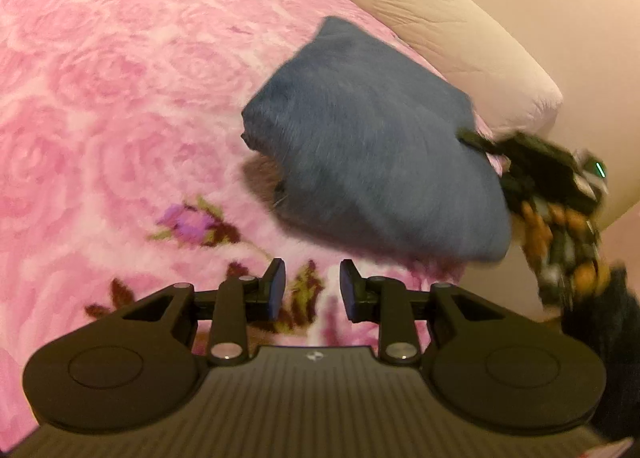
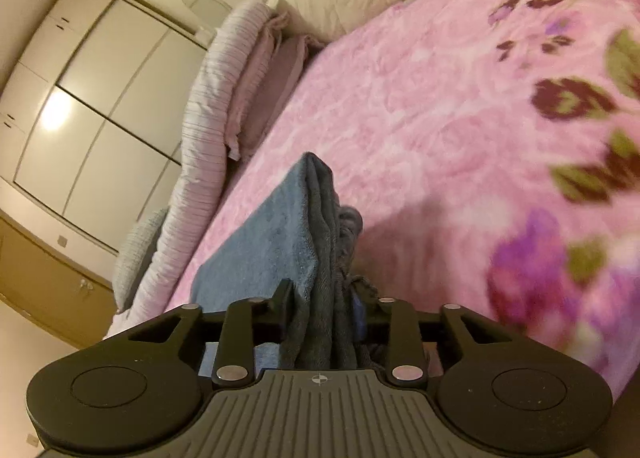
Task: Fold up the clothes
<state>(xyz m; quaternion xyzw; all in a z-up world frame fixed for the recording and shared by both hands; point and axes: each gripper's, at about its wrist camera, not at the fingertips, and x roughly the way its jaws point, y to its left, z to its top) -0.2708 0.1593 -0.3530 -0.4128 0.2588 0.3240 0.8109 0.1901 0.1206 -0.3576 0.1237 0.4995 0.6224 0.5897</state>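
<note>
While lifted above pink blanket point(image 2: 420, 106), folded blue towel point(image 2: 320, 242) sits clamped in right claw point(image 2: 324, 310)

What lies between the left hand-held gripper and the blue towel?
Only bare pink blanket separates the left hand-held gripper from the blue towel; the left wrist view shows it.

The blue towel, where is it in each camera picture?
Left wrist view: the blue towel is right of centre, folded and lifted over the bed, with the right hand-held gripper at its right edge.
Right wrist view: the blue towel is at bottom centre, its layers bunched between the jaws.
Shared landmark: the pink flowered blanket.
</note>
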